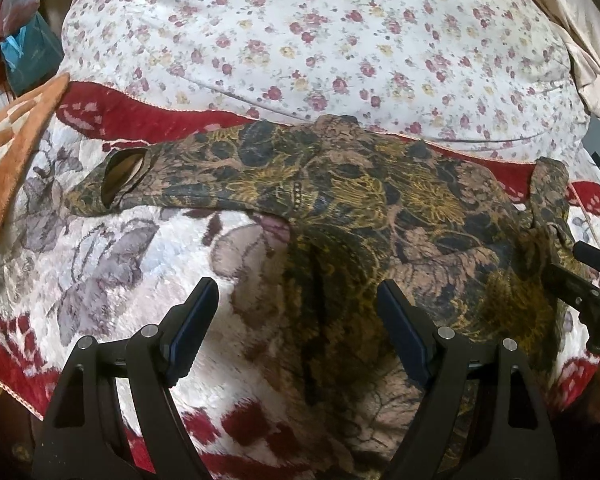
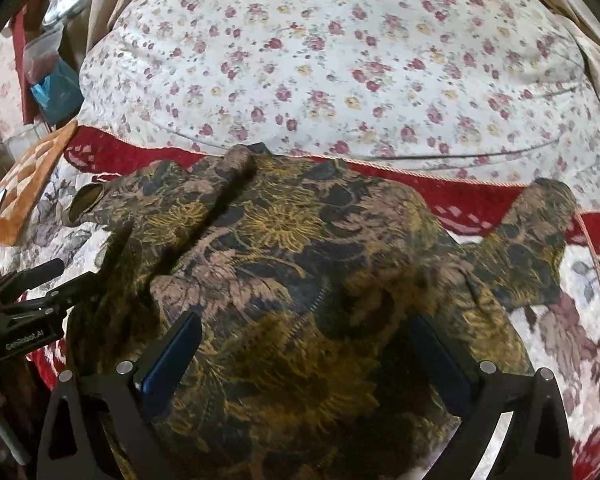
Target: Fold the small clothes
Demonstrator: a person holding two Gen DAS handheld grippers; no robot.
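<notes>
Garment lies spread on blanket, both grippers apparently open above.

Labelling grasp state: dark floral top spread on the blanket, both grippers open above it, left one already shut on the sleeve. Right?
Not quite. The left gripper is open too; the left wrist view shows its fingers apart, holding nothing. The rest stands: the dark floral top lies spread on the blanket, and the right gripper is open above it.
</notes>
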